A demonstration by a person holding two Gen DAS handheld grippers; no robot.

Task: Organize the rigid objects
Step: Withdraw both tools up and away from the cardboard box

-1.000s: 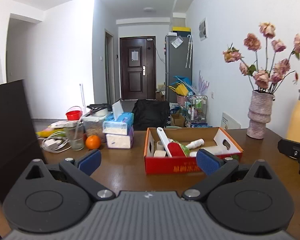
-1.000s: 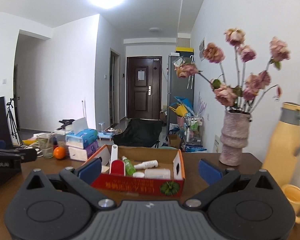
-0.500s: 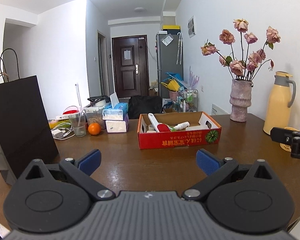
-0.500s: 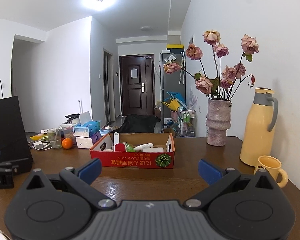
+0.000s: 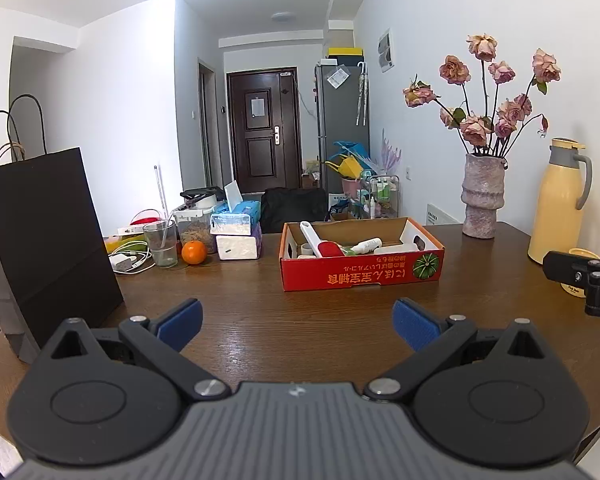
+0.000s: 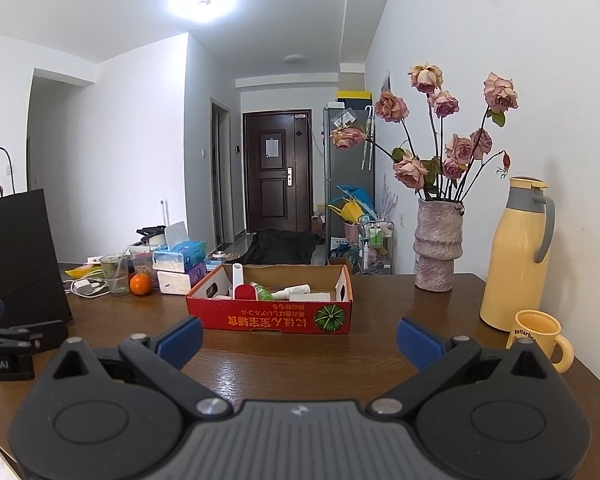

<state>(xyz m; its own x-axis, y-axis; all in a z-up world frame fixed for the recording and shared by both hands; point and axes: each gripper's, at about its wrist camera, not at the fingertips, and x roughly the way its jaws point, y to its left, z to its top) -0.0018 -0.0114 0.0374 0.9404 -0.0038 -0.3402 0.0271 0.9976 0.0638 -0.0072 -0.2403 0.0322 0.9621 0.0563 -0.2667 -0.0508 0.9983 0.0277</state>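
Two claws hung wide open and empty above the table, the left claw and the right claw both well short of the red cardboard box. The rigid objects, among them a lint roller and a white bottle, lay crowded inside it. A reach into that jumble risked nudging neighbours or pinching two at once; a wide sweep on the right could knock the mug or thermos.
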